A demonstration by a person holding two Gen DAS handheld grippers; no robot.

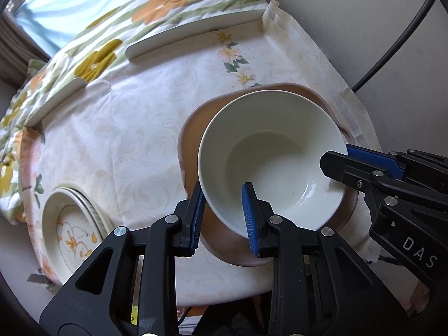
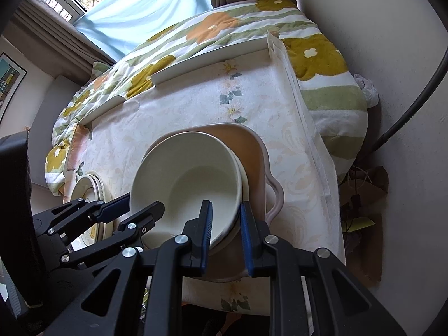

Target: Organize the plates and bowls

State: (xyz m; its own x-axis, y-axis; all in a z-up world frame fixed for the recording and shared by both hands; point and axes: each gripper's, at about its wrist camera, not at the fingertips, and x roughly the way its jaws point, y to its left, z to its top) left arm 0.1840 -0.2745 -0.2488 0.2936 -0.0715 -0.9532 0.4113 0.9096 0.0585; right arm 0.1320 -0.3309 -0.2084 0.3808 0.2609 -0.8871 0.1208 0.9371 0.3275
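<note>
Item: cream bowl [image 1: 268, 156], sitting in a brown handled dish [image 1: 193, 128] on the table [image 1: 134, 128], which wears a pale floral cloth. A second bowl rim seems to nest beneath it, though the right wrist view leaves that unclear.
Left tongs [image 1: 224, 218]: clenched on the bowl's near rim, one blue pad inside, one outside.
Right tongs [image 2: 225, 233]: clenched likewise on the rim at the opposite side.
Also: stacked patterned plates [image 1: 70, 232] near the table's left edge; flowered quilt [image 1: 156, 8] beyond.
</note>
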